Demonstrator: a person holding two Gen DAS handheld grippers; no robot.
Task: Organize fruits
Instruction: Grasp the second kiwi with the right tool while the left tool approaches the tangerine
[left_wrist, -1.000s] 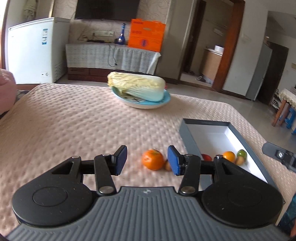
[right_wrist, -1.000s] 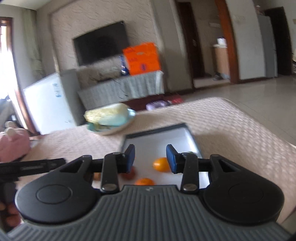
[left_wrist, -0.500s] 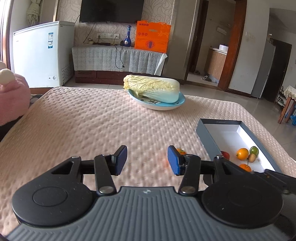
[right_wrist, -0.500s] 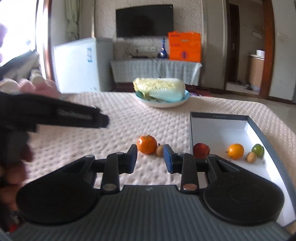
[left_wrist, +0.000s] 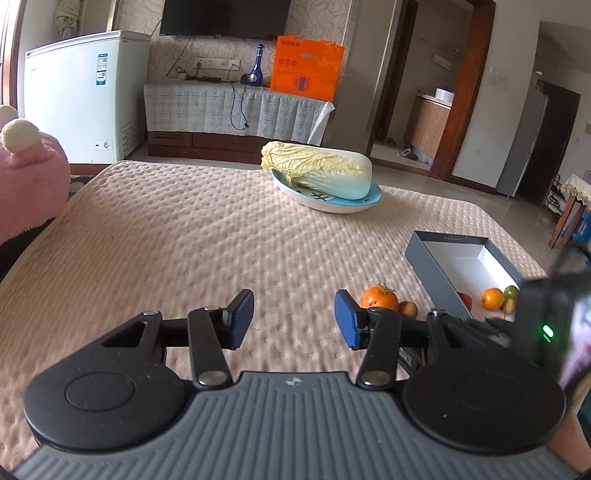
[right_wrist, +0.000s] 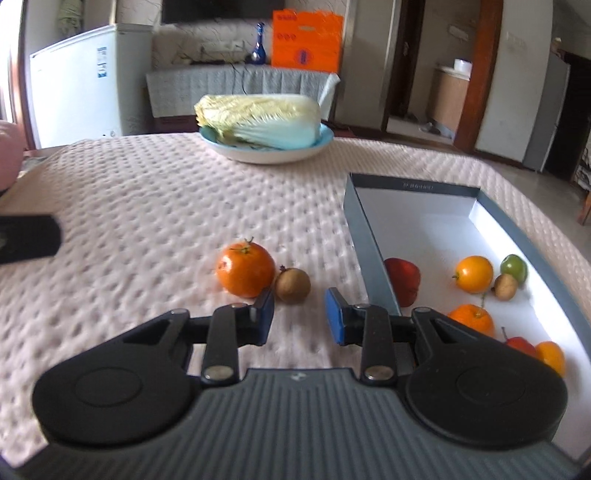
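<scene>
Orange fruit (right_wrist: 245, 268), with stem and a few dark specks: on the pink quilted cover (right_wrist: 155, 206), just left of the grey box (right_wrist: 371, 258). Brown kiwi-like fruit (right_wrist: 293, 285): touching or nearly touching the orange's right side, between it and the box's left wall.

Grey box, white inside, open top. Contents: red fruit (right_wrist: 403, 278) against the left wall; yellow-orange fruit (right_wrist: 474, 274) toward the right wall; green fruit (right_wrist: 514, 267) and small brown fruit (right_wrist: 505, 286) beside it; an orange with stem (right_wrist: 472, 318) nearer the camera; red (right_wrist: 521, 345) and orange (right_wrist: 551, 355) pieces at the near end, partly hidden.

Right gripper (right_wrist: 299, 317): blue pads apart, nothing between them, just short of the two loose fruits left of the box.

Left gripper (left_wrist: 294, 320): pads wider apart, empty, over bare cover well left of the box.

Napa cabbage (right_wrist: 258, 120) on a blue-rimmed plate (right_wrist: 325, 138): beyond the box, at the cover's far side.
</scene>
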